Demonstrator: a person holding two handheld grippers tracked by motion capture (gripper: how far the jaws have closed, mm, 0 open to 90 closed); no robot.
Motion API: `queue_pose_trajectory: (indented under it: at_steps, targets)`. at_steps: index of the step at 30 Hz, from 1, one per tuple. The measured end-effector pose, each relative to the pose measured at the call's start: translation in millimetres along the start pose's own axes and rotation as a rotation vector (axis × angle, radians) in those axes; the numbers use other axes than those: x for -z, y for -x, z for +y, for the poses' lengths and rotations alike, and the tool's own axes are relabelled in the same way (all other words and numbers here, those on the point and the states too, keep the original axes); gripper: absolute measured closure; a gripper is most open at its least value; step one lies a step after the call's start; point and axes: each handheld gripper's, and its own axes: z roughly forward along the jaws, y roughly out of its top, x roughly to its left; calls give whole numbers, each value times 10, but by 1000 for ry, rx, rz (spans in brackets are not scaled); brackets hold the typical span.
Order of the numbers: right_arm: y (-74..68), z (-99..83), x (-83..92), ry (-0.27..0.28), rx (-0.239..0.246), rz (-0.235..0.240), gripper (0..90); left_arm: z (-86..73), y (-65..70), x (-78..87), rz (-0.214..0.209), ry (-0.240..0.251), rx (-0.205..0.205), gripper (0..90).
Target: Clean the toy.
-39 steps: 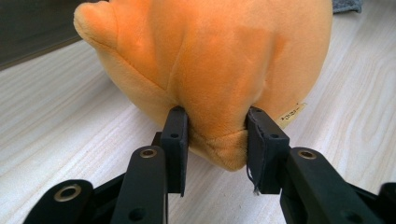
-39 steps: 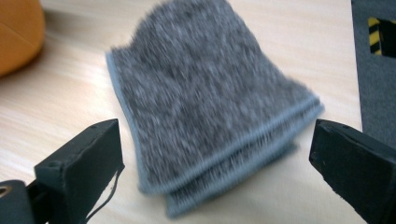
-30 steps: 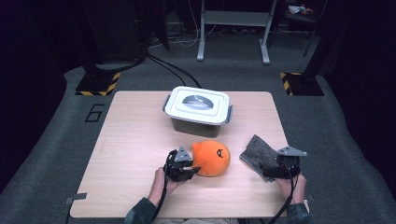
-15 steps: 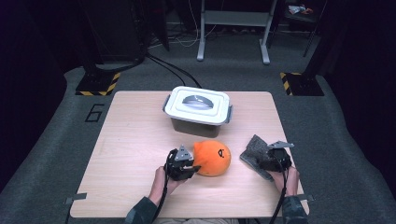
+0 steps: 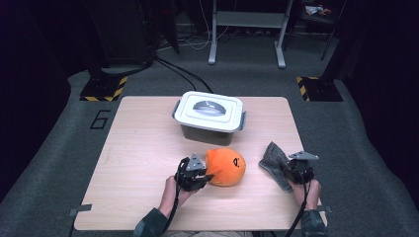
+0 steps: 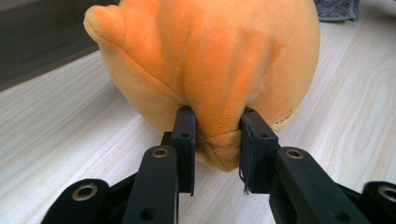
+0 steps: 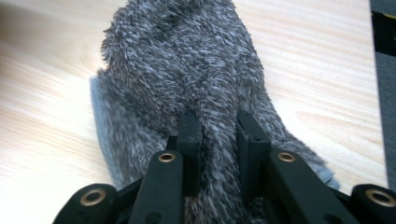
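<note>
The table (image 5: 138, 163) carried a lidded white box (image 5: 210, 117) near its far edge. Toward the near edge, the orange plush (image 5: 226, 167) was pinched by the left gripper (image 6: 217, 135). The right gripper (image 7: 218, 135) had just closed on the grey cloth (image 5: 274, 159) near the right edge. Step looked like grasp done; next probably lifting both w/o slip. Box contents hidden.

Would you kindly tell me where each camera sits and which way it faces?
High view: above the person's side, facing forward and down on the table with its lidded box; both forearms enter from below.
Left gripper view: on the left gripper, looking along its jaws, pinched on the orange plush.
Right gripper view: on the right gripper, looking along its jaws, which have just been closing on the grey cloth.
Shared: the high view also shows both grippers, plush and cloth.
</note>
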Motion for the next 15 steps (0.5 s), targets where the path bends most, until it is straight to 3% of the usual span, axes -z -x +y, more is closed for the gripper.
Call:
queue_pose_trajectory:
  at_steps: [8, 15]
  targets:
    - [-7, 30, 341, 81, -25, 53, 749, 56, 26, 15, -2, -8, -11, 710]
    - [-118, 88, 542, 127, -2, 120, 749, 117, 52, 22, 1, 1, -21, 718]
